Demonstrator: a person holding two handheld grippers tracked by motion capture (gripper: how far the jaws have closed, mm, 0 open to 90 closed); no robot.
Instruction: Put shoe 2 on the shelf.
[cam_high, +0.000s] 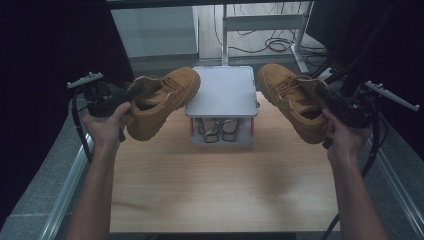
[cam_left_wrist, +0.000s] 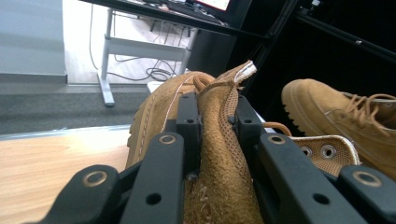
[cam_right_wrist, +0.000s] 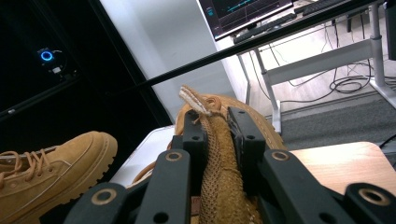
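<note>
In the high view the person's forearms enter from the bottom edge and run up over the wooden surface. The left hand, at the left of the frame, holds the left gripper; the right hand, at the right, holds the right gripper.

Each gripper carries one tan suede boot, both off the surface. The left boot sits left of centre, its long axis slanting from lower left to upper right, toe toward the centre top. The right boot sits right of centre, its long axis slanting from lower right to upper left, toe also toward the centre top. So the two toes lean inward toward each other, well apart.

In the left gripper view the black jaws are clamped on the left boot's heel collar, with the pull tab standing up between them; the right boot shows at the frame's right edge, cut off there. In the right gripper view the jaws pinch the right boot's collar the same way, and the left boot is cut off at the lower left.

Farther off, between the boots, stands a small grey rack with a flat top. A pair of shoes lies on its lower shelf, mostly hidden under the top and hard to make out. Beyond lie a metal desk frame and loose cables on the floor.
</note>
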